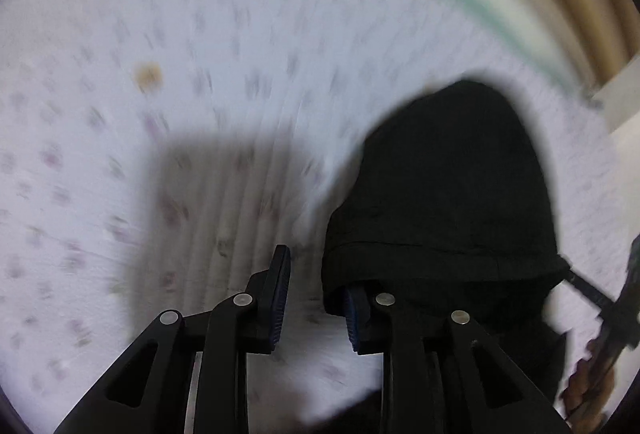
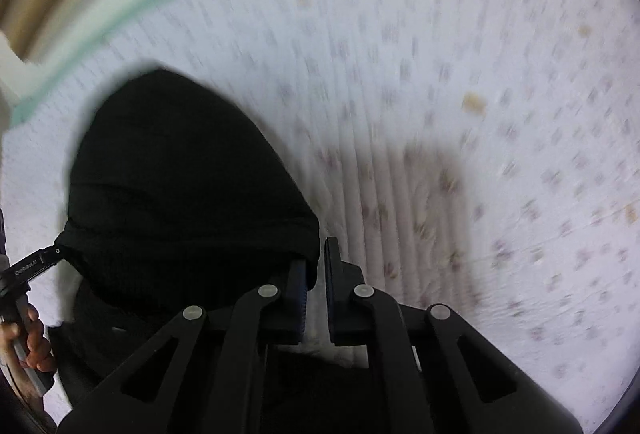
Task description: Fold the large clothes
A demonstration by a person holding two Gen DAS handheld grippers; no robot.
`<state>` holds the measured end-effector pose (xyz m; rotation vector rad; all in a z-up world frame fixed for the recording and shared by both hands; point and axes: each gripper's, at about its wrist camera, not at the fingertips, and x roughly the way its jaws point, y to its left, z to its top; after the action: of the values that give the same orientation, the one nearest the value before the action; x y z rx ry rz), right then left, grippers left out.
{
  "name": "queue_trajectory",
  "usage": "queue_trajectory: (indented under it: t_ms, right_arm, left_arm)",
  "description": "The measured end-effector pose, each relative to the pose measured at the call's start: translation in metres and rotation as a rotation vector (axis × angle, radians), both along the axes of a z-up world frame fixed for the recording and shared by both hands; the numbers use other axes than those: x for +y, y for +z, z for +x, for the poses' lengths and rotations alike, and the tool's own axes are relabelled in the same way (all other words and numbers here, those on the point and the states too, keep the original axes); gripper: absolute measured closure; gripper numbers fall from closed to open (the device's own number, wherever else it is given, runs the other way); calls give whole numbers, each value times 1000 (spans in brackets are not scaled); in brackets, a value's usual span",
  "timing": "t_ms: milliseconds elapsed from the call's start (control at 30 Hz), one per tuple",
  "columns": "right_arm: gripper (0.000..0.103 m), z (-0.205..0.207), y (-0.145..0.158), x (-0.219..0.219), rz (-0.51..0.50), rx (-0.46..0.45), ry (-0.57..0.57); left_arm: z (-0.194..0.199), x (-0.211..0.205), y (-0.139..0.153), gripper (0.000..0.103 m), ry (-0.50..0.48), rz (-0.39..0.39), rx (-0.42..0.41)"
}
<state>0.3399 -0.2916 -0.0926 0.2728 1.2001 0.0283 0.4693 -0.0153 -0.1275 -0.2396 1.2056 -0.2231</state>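
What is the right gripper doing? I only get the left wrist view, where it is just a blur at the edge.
Observer: The right gripper has its jaws almost together, beside the edge of the black garment.
Operator: Is cloth pinched in them?
Observer: I cannot tell; only a pale sliver of the sheet shows in the gap.
Operator: Anything else there?
Observer: A hand gripping the handle of the left gripper.

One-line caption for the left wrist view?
Left gripper over a black garment on a patterned sheet.
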Motion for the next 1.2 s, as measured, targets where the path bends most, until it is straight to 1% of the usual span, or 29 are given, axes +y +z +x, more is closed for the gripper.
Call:
queue_trajectory:
  t_ms: [33, 67, 100, 133, 167, 200, 233, 300, 333, 367, 400, 433, 467, 500, 533, 600, 667, 733, 800, 833, 867, 900, 933, 967, 1000, 1033, 1067, 1133, 1200]
  right_arm:
    - [96, 4, -14, 3, -1, 40, 19]
    - [96, 5, -20, 6, -18, 48, 32]
    - [96, 5, -19, 8, -36, 40, 43]
    - [92, 5, -15, 11, -63, 32, 63]
    - [86, 4, -9, 15, -89, 21, 87]
    - [86, 1, -2, 17, -105, 11, 107]
    - [86, -2, 3, 17, -102, 3, 122]
    - [84, -13, 20, 12, -77, -16, 154]
    - [81, -21, 32, 7, -73, -35, 165]
    - [69, -28, 42, 3, -92, -54, 155]
    - [61, -32, 50, 0, -109, -67, 137]
    - [52, -36, 63, -6, -112, -97, 111]
    - [44, -36, 74, -9, -88, -128, 98]
    - [44, -34, 85, -12, -47, -165, 89]
    - [44, -26, 94, -12, -9, -195, 85]
    - [43, -2, 105, -6, 43, -221, 81]
    - [43, 26, 107, 6, 85, -243, 94]
    - [43, 58, 101, 25, 106, -246, 121]
    - [43, 93, 86, 50, 144, -214, 176]
    - [43, 99, 79, 63, 151, -204, 195]
    - [45, 115, 64, 77, 135, -177, 220]
    - [47, 121, 51, 85, 118, -151, 230]
    - [51, 128, 36, 95, 93, -116, 233]
    - [53, 134, 17, 97, 76, -76, 232]
    - [53, 135, -1, 97, 91, -43, 228]
    - [55, 133, -10, 94, 113, -45, 220]
    - [58, 130, -14, 89, 135, -68, 205]
    - [60, 127, -12, 86, 150, -73, 194]
    - [60, 123, -3, 82, 151, -72, 198]
  left_arm:
    - [0, -4, -5, 72, -19, 23, -22]
    - [-2, -10, -6, 72, -36, 55, -46]
    - [-4, -19, -2, 72, -55, 108, -58]
    - [-6, -25, 2, 72, -71, 148, -64]
    - [-8, -29, 7, 69, -86, 176, -72]
    - [-13, -32, 15, 67, -100, 208, -83]
    - [-17, -31, 23, 67, -108, 208, -95]
    - [-33, -22, 45, 67, -113, 159, -132]
    - [-39, -17, 53, 67, -111, 144, -140]
    - [-49, -9, 69, 66, -98, 116, -161]
    - [-54, -4, 80, 66, -81, 101, -180]
    - [-58, 0, 92, 63, -63, 88, -203]
    - [-59, 4, 101, 60, -53, 72, -227]
    - [-58, 4, 113, 57, -45, 43, -261]
    - [-57, 7, 118, 51, -49, 20, -279]
    - [-39, -9, 129, 49, -67, -22, -300]
    - [-22, -25, 126, 49, -88, -43, -298]
    - [0, -40, 104, 50, -85, -54, -245]
    - [19, -52, 72, 50, -73, -64, -168]
    - [26, -57, 55, 50, -60, -47, -135]
    - [29, -58, 43, 50, -51, -29, -118]
    - [30, -57, 30, 50, -45, -19, -103]
    - [28, -56, 21, 50, -39, -22, -103]
    - [26, -54, 16, 50, -35, -19, -113]
    - [23, -53, 12, 50, -37, -13, -127]
    - [21, -53, 12, 50, -45, -6, -131]
    - [20, -53, 11, 49, -56, 3, -136]
    - [21, -54, 9, 49, -73, 21, -139]
    - [23, -55, 13, 49, -75, 28, -136]
